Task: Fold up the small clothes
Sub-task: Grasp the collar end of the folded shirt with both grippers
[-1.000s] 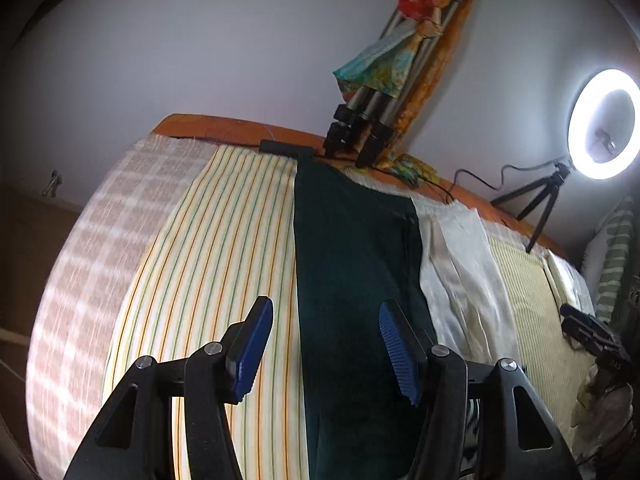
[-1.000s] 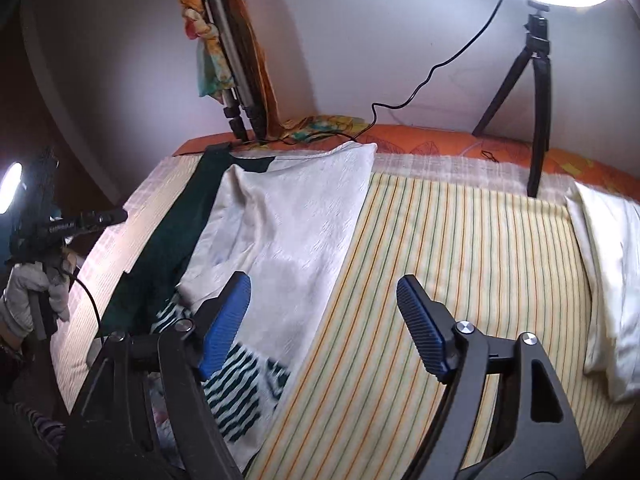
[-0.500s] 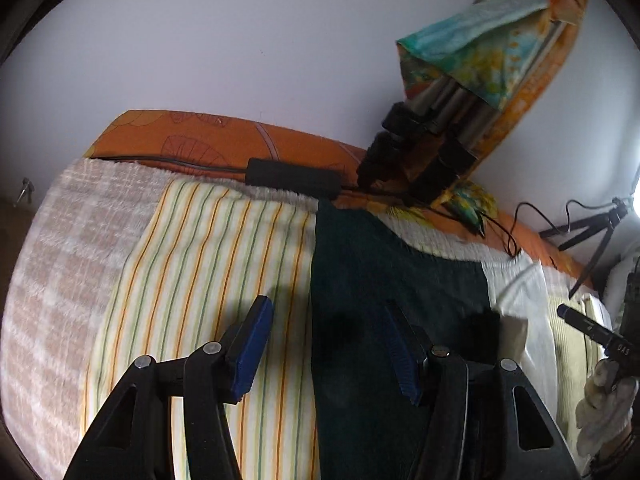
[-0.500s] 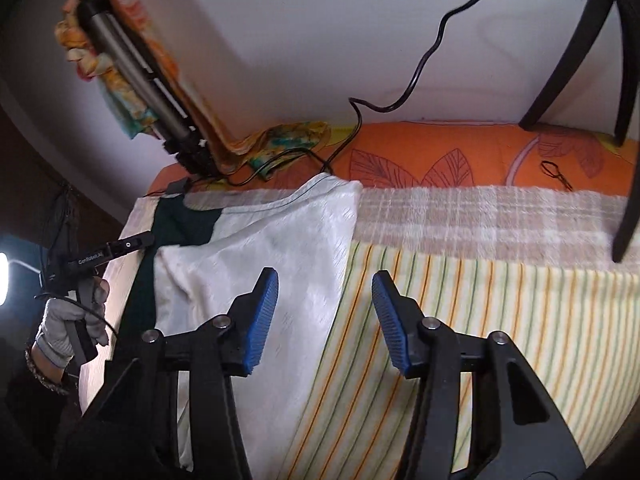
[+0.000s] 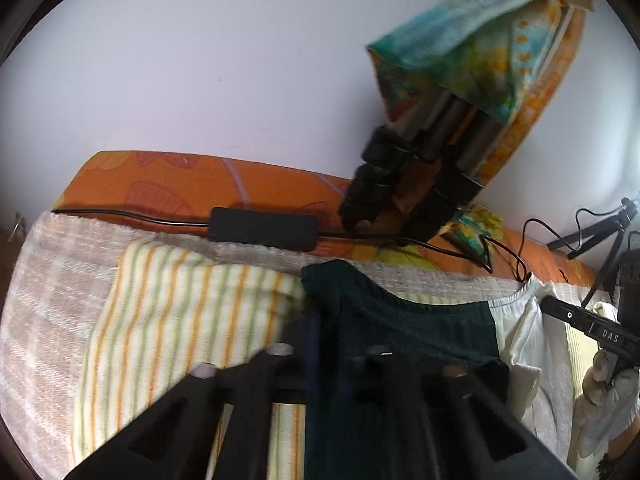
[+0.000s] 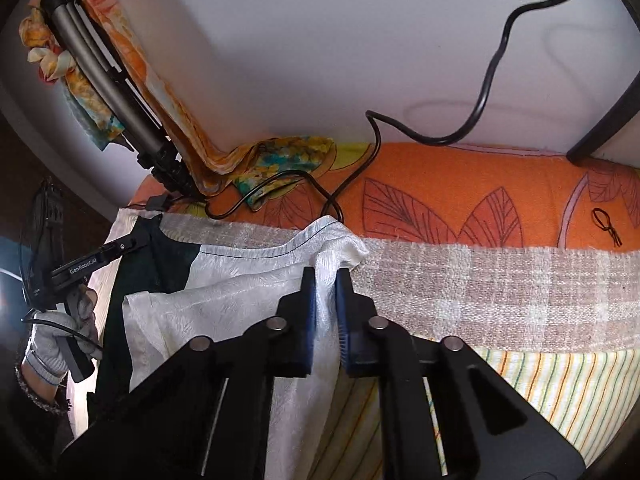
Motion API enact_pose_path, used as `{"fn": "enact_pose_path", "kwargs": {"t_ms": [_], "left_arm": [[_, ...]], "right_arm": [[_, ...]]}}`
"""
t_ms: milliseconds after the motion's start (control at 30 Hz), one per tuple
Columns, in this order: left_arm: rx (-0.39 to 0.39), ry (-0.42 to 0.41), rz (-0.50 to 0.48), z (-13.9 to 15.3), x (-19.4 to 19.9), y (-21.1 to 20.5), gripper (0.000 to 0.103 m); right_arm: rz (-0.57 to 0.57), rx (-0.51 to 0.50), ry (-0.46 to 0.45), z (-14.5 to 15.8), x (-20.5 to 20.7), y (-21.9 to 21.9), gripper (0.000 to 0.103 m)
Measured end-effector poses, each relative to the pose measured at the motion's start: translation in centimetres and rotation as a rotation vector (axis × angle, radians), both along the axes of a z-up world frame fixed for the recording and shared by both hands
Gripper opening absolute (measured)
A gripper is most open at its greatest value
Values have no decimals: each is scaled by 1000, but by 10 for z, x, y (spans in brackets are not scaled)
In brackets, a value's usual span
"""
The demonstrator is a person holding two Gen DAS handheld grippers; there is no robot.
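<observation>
**Location: Home Bedroom Used as a Recording Space**

The work surface is a bed (image 6: 500, 292) against a plain white wall (image 5: 200, 80). It carries an orange leaf-print sheet (image 6: 440, 200), a checked blanket (image 5: 52, 300) and a striped cloth (image 5: 168, 320). Recording equipment stands on it: a folded tripod (image 5: 420, 168) draped with a colourful scarf (image 5: 472, 40), and trailing cables (image 6: 492, 72).
</observation>
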State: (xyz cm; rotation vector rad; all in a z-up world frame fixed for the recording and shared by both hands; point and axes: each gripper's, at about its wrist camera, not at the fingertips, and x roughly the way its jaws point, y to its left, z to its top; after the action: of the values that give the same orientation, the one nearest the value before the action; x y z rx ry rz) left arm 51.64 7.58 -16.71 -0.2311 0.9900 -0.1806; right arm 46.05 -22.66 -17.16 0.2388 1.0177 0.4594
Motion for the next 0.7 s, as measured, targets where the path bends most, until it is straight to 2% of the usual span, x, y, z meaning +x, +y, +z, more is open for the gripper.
{"fn": "enact_pose_path", "kwargs": {"t_ms": [67, 133, 367, 500, 700], "left_arm": [[10, -16, 2, 1, -2, -3, 0], [-15, -30, 13, 6, -5, -1, 0], [-71, -88, 2, 39, -30, 2, 0], [-106, -114, -1, 59, -56, 3, 0], [-111, -141, -26, 88, -103, 10, 0]], "right_arm": [[-6, 4, -17, 5, -3, -1, 6], [-10, 25, -41, 14, -9, -4, 5], [14, 68, -102, 47, -40, -8, 5], [21, 84, -130, 67, -64, -11, 5], [32, 86, -162, 96, -110, -17, 5]]}}
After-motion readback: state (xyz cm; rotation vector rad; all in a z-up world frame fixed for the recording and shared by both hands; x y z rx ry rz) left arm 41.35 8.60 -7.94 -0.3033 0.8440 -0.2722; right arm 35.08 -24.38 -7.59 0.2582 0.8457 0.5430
